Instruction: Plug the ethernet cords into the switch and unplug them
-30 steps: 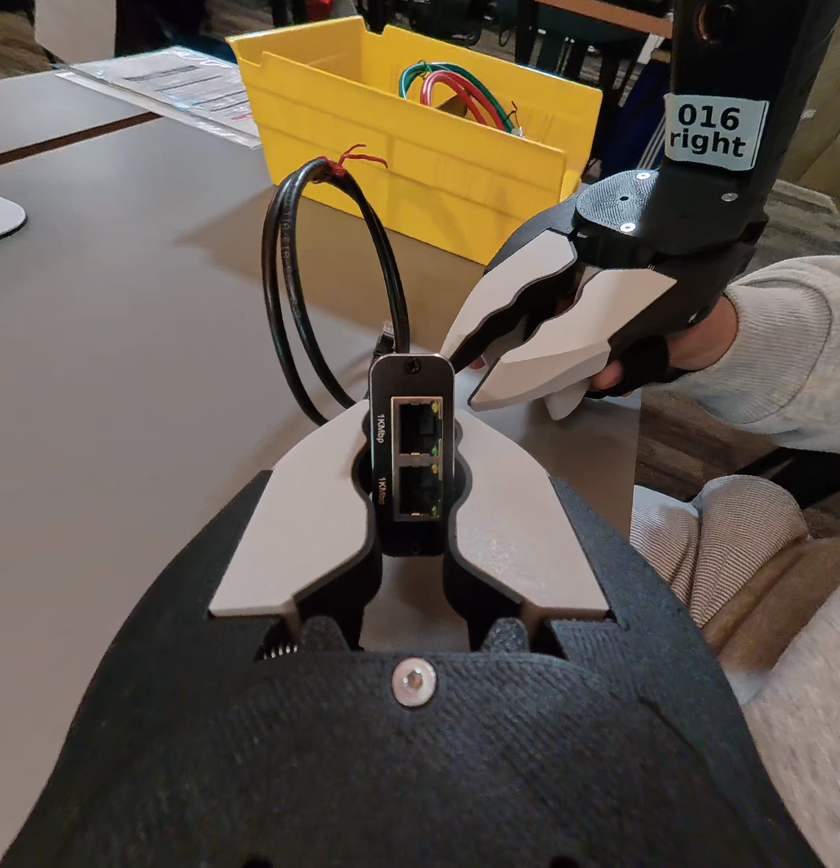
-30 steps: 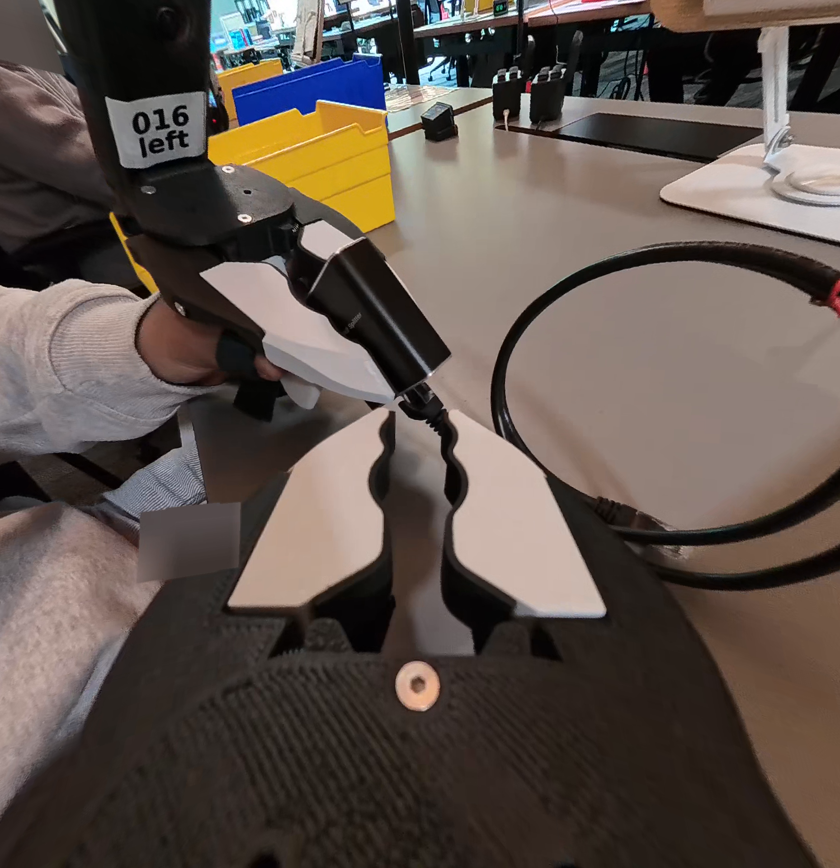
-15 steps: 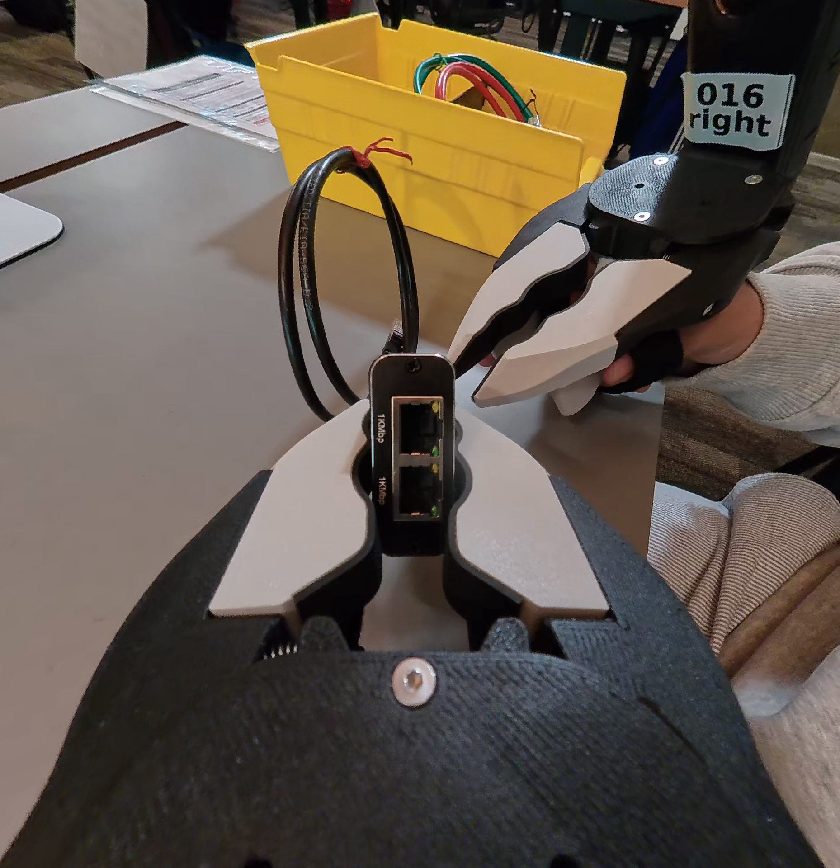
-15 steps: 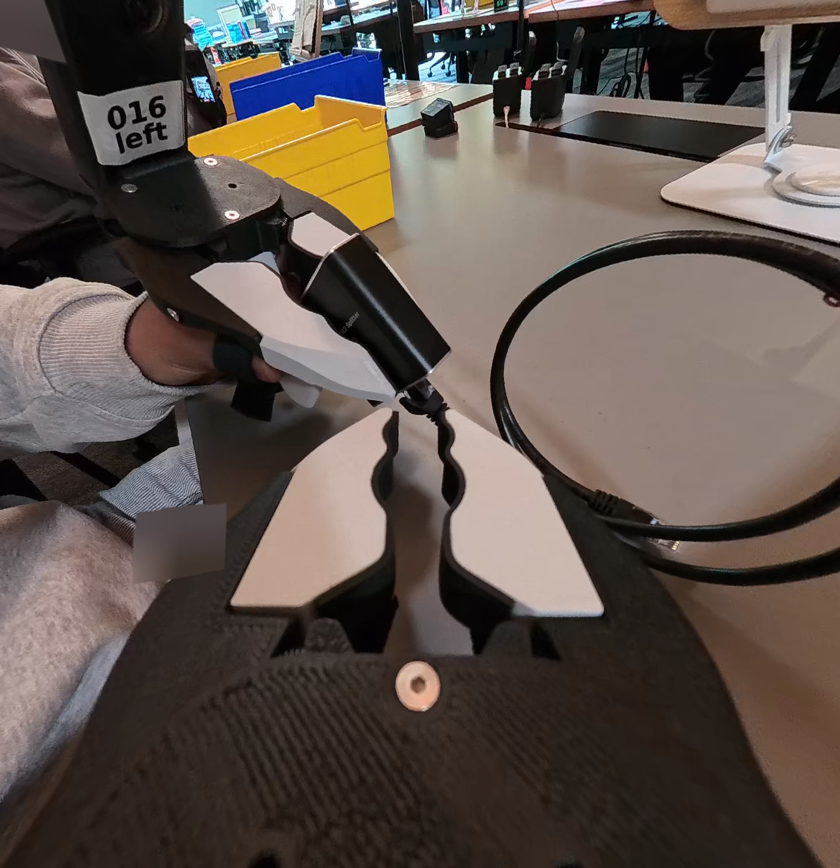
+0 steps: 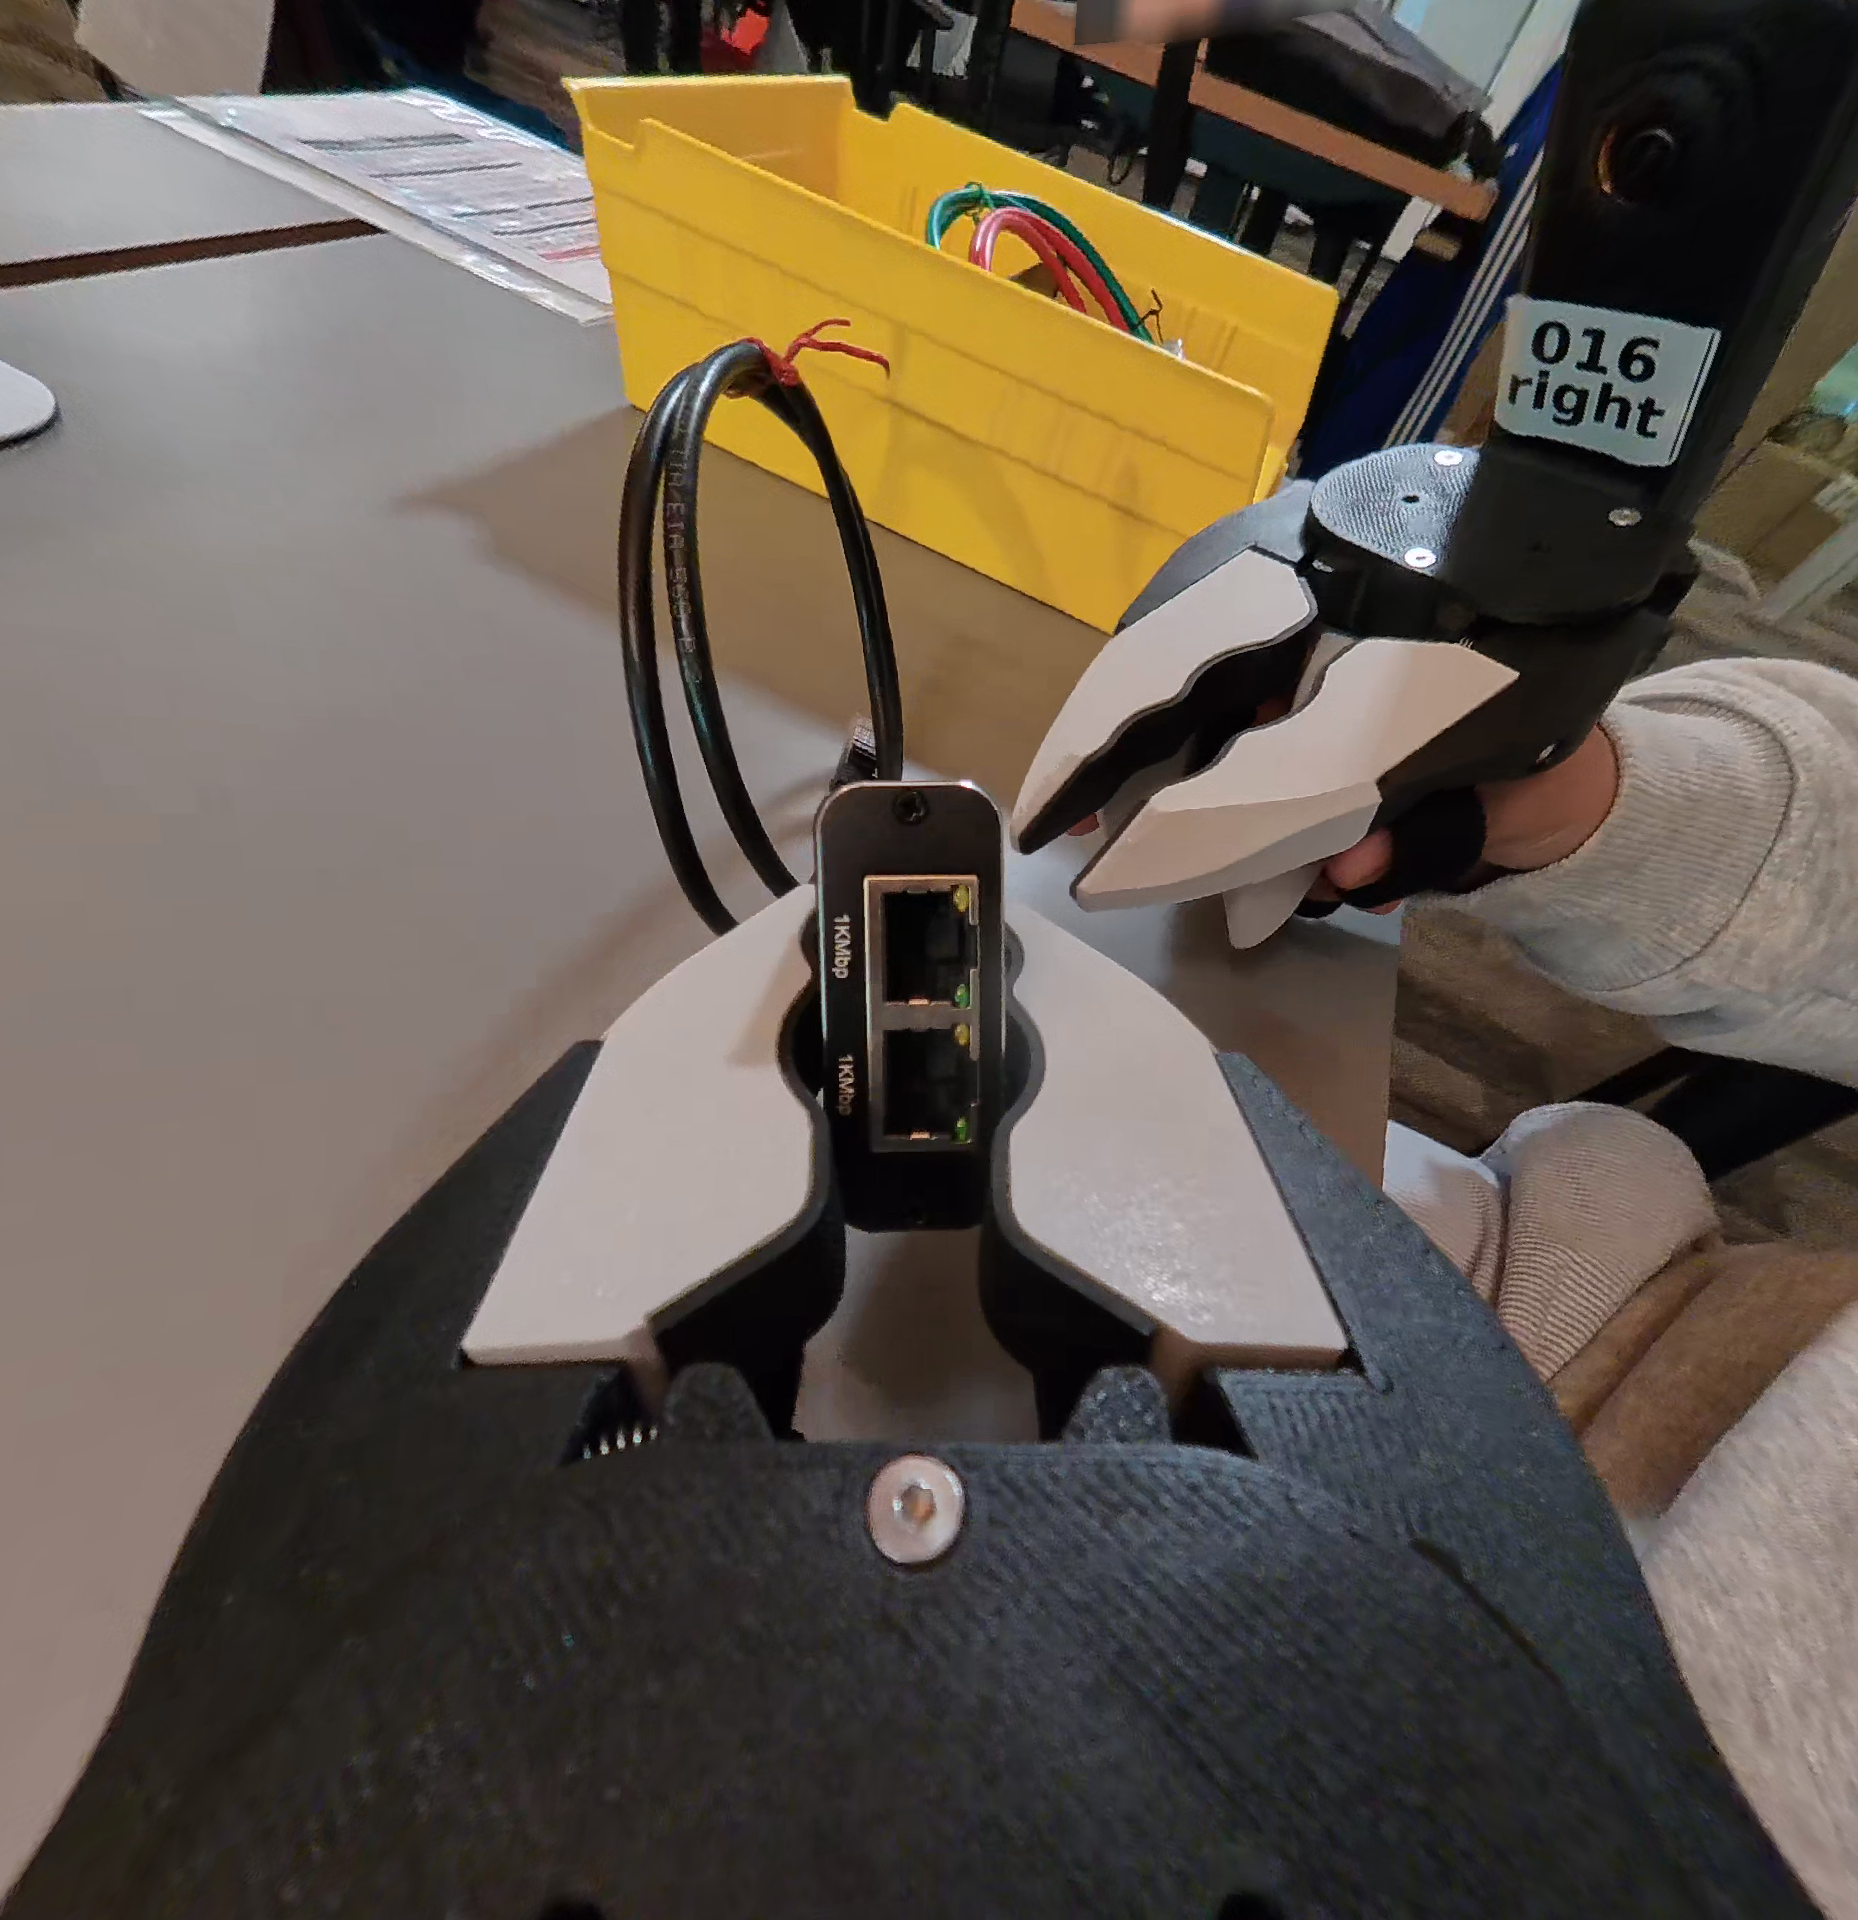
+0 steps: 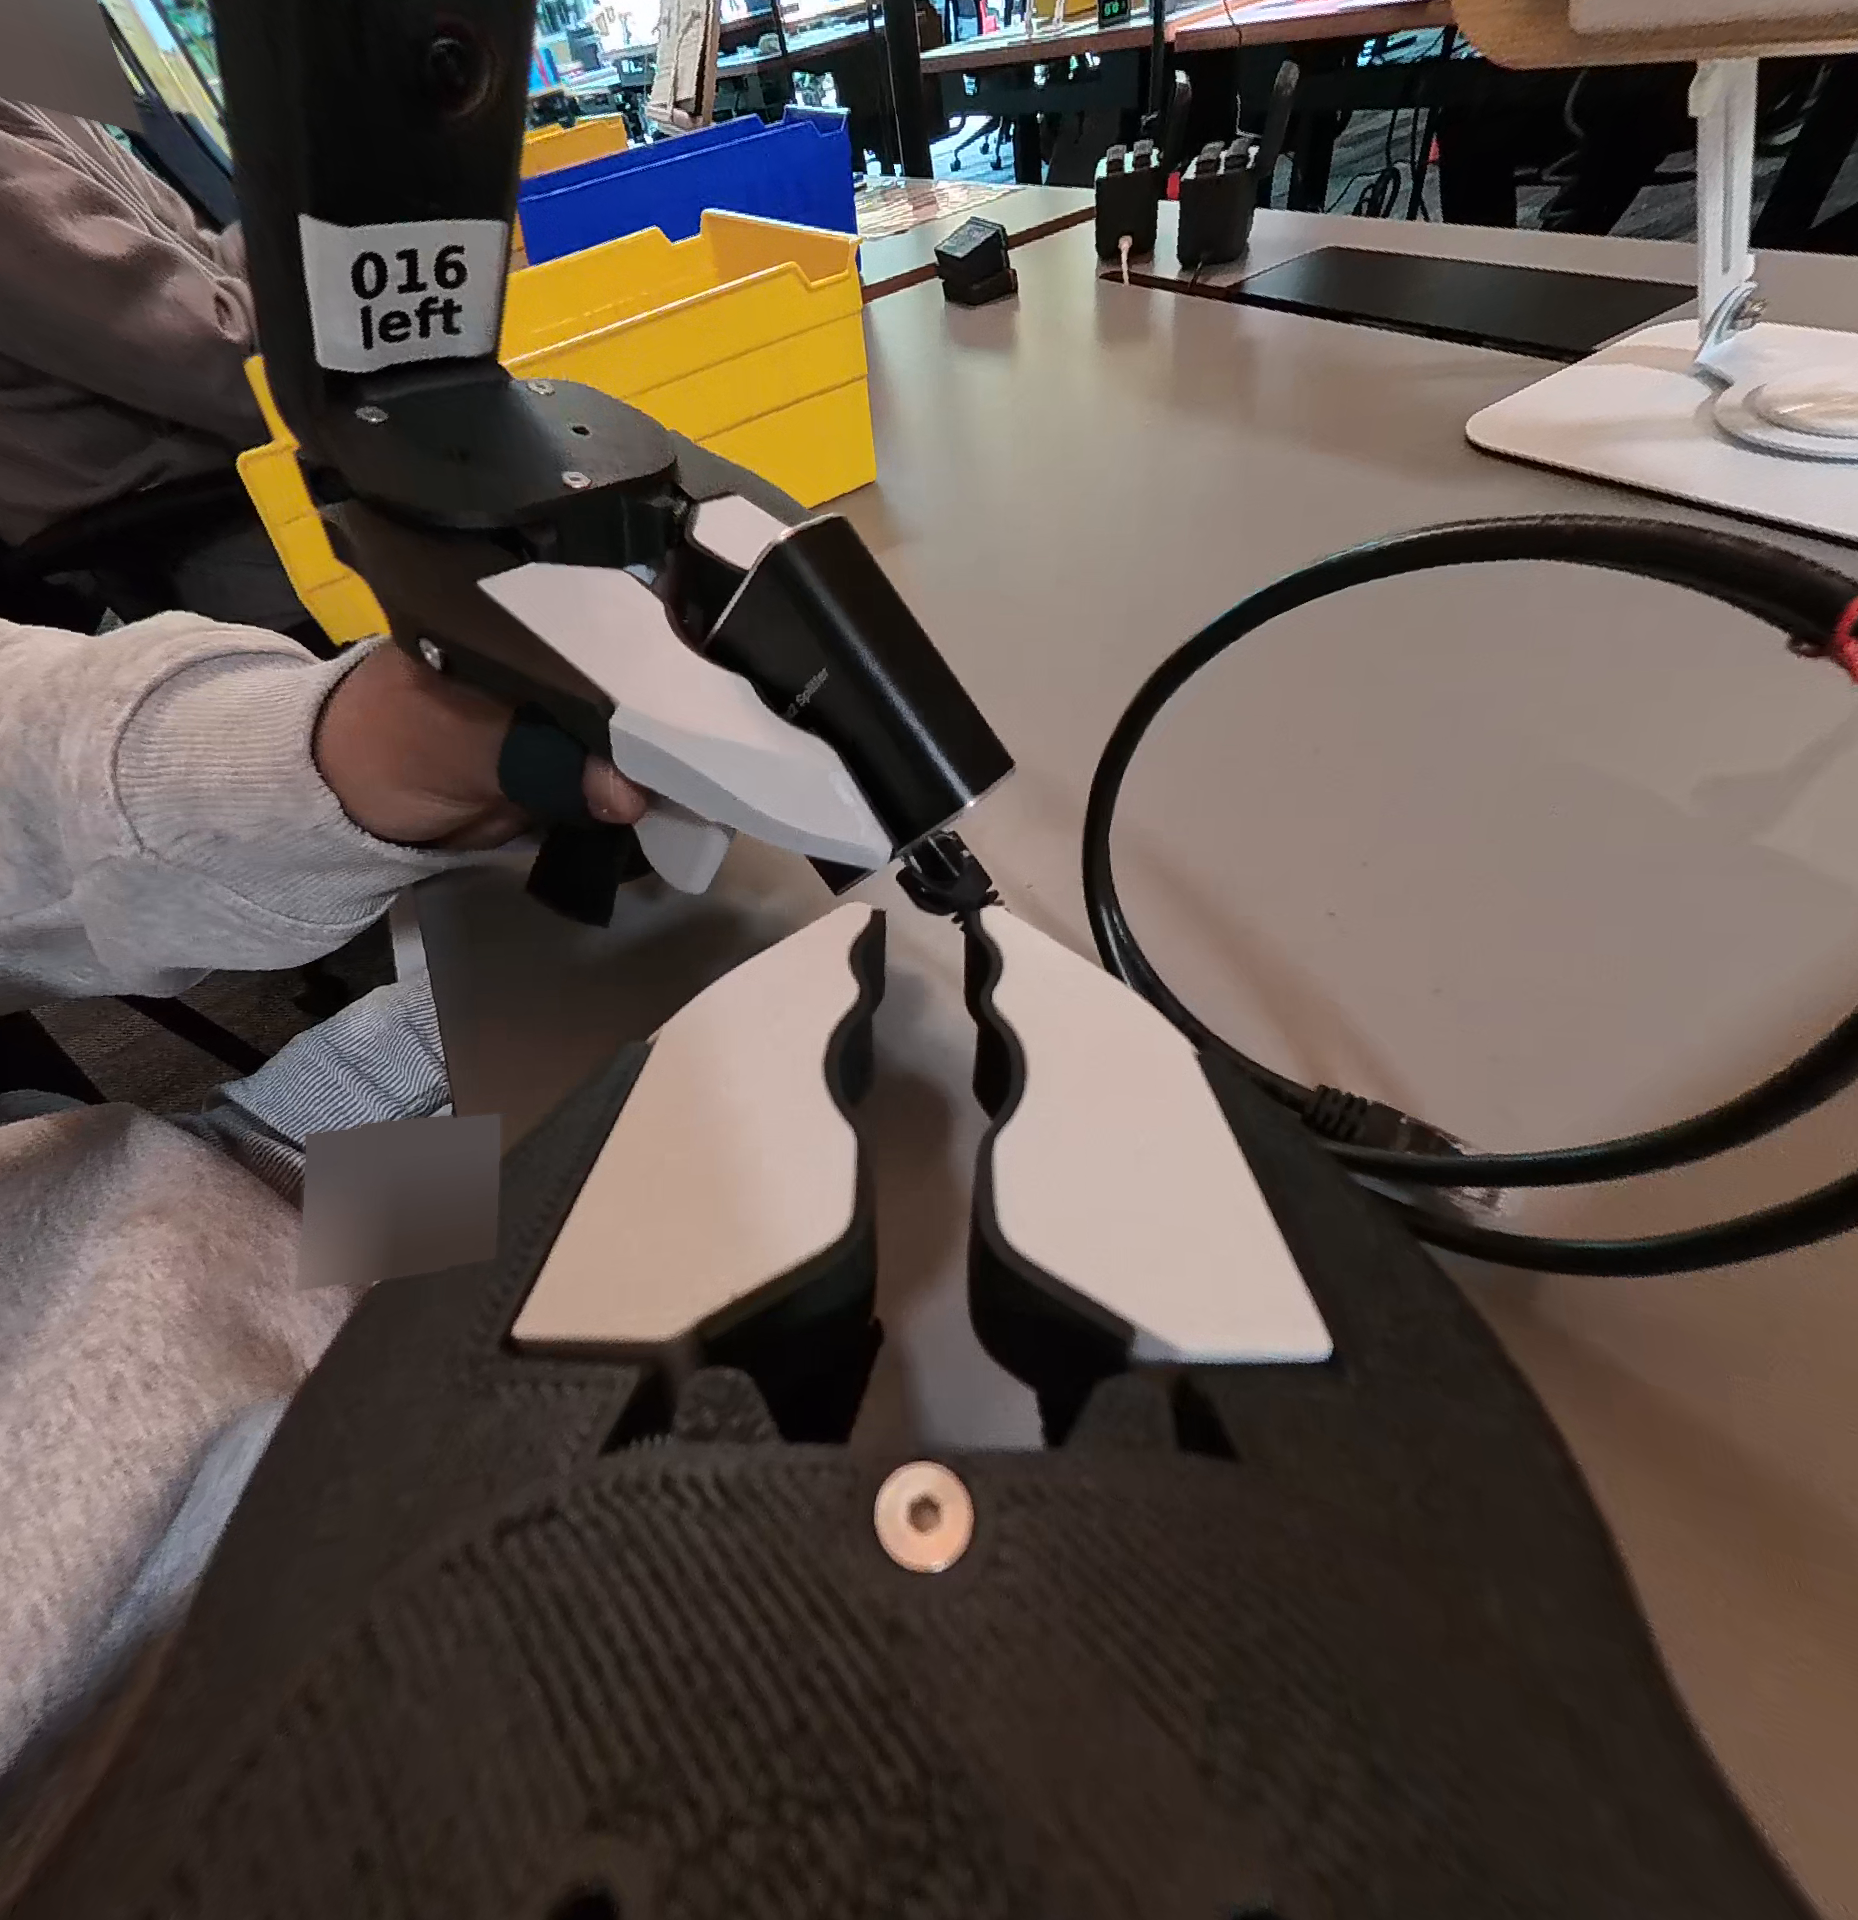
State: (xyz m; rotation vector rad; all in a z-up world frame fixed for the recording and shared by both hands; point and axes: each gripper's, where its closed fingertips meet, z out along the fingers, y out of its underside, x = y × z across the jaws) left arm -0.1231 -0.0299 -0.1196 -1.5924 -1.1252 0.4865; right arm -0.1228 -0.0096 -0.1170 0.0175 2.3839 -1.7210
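Note:
My left gripper (image 5: 909,935) is shut on the black switch (image 5: 909,1039), held upright above the table with its two empty ports facing the camera. A plug (image 6: 940,878) sits in the switch's far end (image 6: 863,675), and its black cord (image 5: 655,623) loops over the table, tied with a red twist tie (image 5: 800,353). The cord's loose plug (image 6: 1392,1132) lies on the table. My right gripper (image 6: 925,920) is partly open, its tips just below the plugged end and the cord passing at its right fingertip. It also shows in the left wrist view (image 5: 1050,868).
A yellow bin (image 5: 956,416) holding coloured cords (image 5: 1018,249) stands behind the loop. More yellow (image 6: 696,343) and blue bins (image 6: 686,197) stand at the left. A white stand base (image 6: 1683,416) is at the far right. The table edge and the person's lap are close by.
Both grippers have shifted only slightly. The left still holds the switch, and the right stays partly open at the plugged end.

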